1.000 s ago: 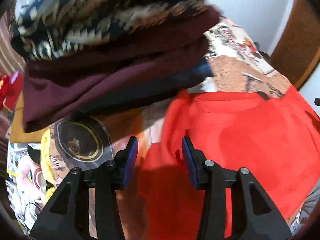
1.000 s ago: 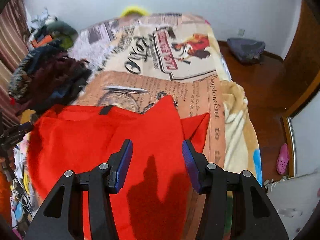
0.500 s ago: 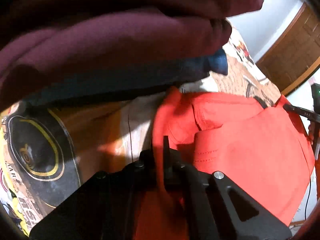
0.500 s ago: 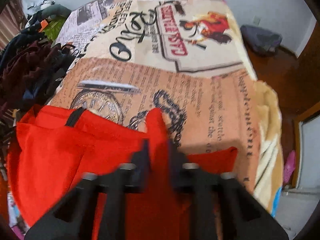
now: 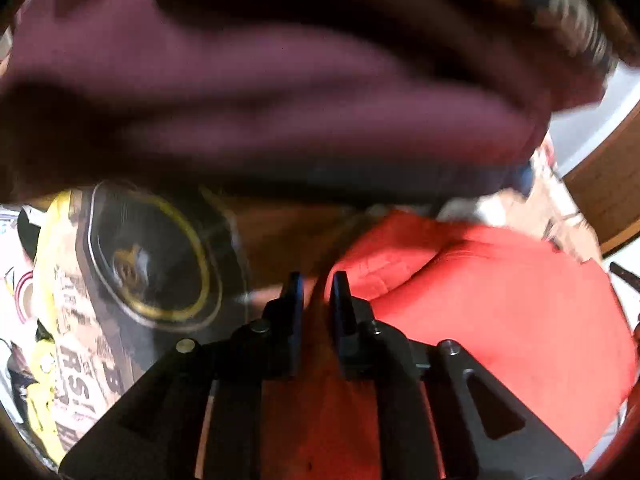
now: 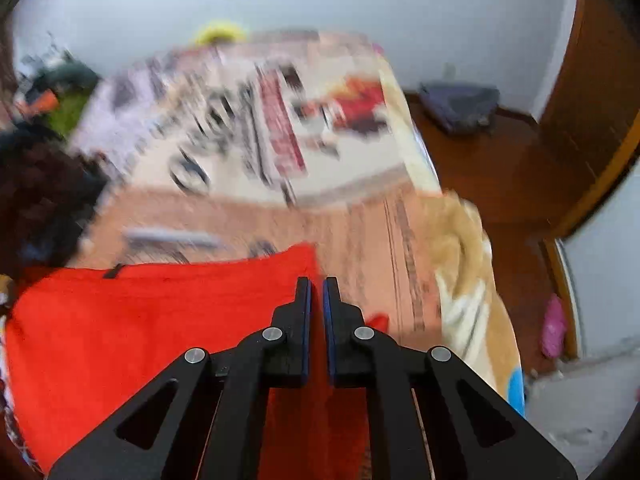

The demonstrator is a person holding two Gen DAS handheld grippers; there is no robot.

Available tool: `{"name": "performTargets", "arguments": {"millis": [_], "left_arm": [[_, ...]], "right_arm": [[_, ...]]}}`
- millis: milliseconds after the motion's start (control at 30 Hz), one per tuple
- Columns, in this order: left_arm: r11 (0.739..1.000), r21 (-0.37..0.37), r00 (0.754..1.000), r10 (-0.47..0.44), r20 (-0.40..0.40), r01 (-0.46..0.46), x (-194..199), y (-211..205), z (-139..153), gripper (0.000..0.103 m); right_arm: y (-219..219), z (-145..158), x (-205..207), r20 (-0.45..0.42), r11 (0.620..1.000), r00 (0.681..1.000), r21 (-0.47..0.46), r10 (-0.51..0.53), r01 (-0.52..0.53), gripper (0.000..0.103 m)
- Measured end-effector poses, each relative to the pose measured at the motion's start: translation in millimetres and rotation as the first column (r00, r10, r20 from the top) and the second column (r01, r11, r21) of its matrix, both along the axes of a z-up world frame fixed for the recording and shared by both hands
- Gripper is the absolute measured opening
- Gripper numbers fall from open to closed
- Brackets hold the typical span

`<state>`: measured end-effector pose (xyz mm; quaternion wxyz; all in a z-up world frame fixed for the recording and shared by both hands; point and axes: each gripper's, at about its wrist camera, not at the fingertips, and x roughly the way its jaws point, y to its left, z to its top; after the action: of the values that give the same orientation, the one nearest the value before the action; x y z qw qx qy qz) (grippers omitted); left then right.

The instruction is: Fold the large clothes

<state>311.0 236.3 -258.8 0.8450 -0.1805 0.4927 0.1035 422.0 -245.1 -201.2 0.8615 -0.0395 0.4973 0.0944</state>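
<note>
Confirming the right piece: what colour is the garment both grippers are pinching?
Bright red garment, plain, no print; it shows best in the right wrist view.

Little can be read; on the printed bedcover (image 5: 76,364), at the lower left of the left wrist view, large dark block capitals run down a newspaper-style panel, and "RS" and a "B" can be made out, the rest of the word being cut off or blurred; smaller lines of print around them are too small to tell; in the right wrist view the same bedcover (image 6: 280,128) carries red and black lettering, but motion blur leaves none of it legible.
</note>
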Motion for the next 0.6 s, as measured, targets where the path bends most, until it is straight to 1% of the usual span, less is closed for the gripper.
{"name": "performTargets", "arguments": {"millis": [67, 100, 167, 200, 233, 300, 333, 367, 400, 433, 467, 500, 567, 600], "left_arm": [[0.998, 0.054, 1.0, -0.021, -0.013, 0.022, -4, -8, 1, 0.012], [0.994, 0.105, 0.999, -0.037, -0.015, 0.039, -8, -14, 6, 0.016], [0.986, 0.16, 0.999, -0.049, -0.014, 0.051, -13, -21, 13, 0.019], [0.982, 0.181, 0.998, -0.061, -0.008, 0.061, -16, -26, 21, 0.019], [0.98, 0.186, 0.998, -0.067, -0.002, 0.067, -16, -31, 26, 0.019], [0.977, 0.193, 0.995, -0.093, 0.026, 0.086, -22, -40, 42, 0.02], [0.975, 0.197, 0.993, -0.11, 0.042, 0.1, -25, -47, 50, 0.02], [0.974, 0.2, 0.991, -0.121, 0.051, 0.108, -26, -50, 56, 0.023], [0.972, 0.202, 0.989, -0.136, 0.066, 0.12, -29, -57, 64, 0.029], [0.971, 0.201, 0.986, -0.148, 0.079, 0.13, -32, -64, 69, 0.033], [0.969, 0.199, 0.98, -0.171, 0.098, 0.149, -36, -74, 77, 0.038], [0.966, 0.198, 0.975, -0.192, 0.11, 0.168, -41, -79, 83, 0.041], [0.959, 0.201, 0.967, -0.226, 0.121, 0.199, -45, -92, 88, 0.046], [0.956, 0.2, 0.962, -0.244, 0.127, 0.216, -48, -101, 90, 0.052]], "right_arm": [[-5, -2, -3, -0.034, 1.0, 0.999, 0.001, -0.007, 0.007, 0.006], [-7, 1, -5, -0.046, 1.0, 0.999, 0.011, -0.005, 0.006, 0.006], [-13, 13, -14, -0.05, 0.999, 0.999, 0.052, -0.005, 0.008, 0.006], [-15, 20, -18, -0.041, 0.998, 0.999, 0.069, -0.006, 0.009, 0.006], [-17, 29, -23, -0.022, 0.997, 1.0, 0.079, -0.008, 0.009, 0.006], [-14, 51, -38, 0.035, 0.997, 0.999, 0.077, 0.007, -0.01, 0.008], [-11, 57, -44, 0.052, 0.997, 0.998, 0.074, 0.02, -0.024, 0.01], [-6, 67, -53, 0.078, 0.996, 0.996, 0.069, 0.044, -0.05, 0.017], [2, 76, -64, 0.107, 0.995, 0.992, 0.063, 0.074, -0.081, 0.028], [8, 81, -72, 0.127, 0.993, 0.987, 0.06, 0.095, -0.104, 0.034], [17, 88, -85, 0.158, 0.989, 0.979, 0.055, 0.128, -0.138, 0.046], [26, 94, -99, 0.186, 0.983, 0.969, 0.047, 0.165, -0.176, 0.054], [44, 97, -119, 0.209, 0.969, 0.95, 0.03, 0.233, -0.245, 0.059], [53, 97, -128, 0.212, 0.96, 0.94, 0.023, 0.269, -0.28, 0.059]]}}
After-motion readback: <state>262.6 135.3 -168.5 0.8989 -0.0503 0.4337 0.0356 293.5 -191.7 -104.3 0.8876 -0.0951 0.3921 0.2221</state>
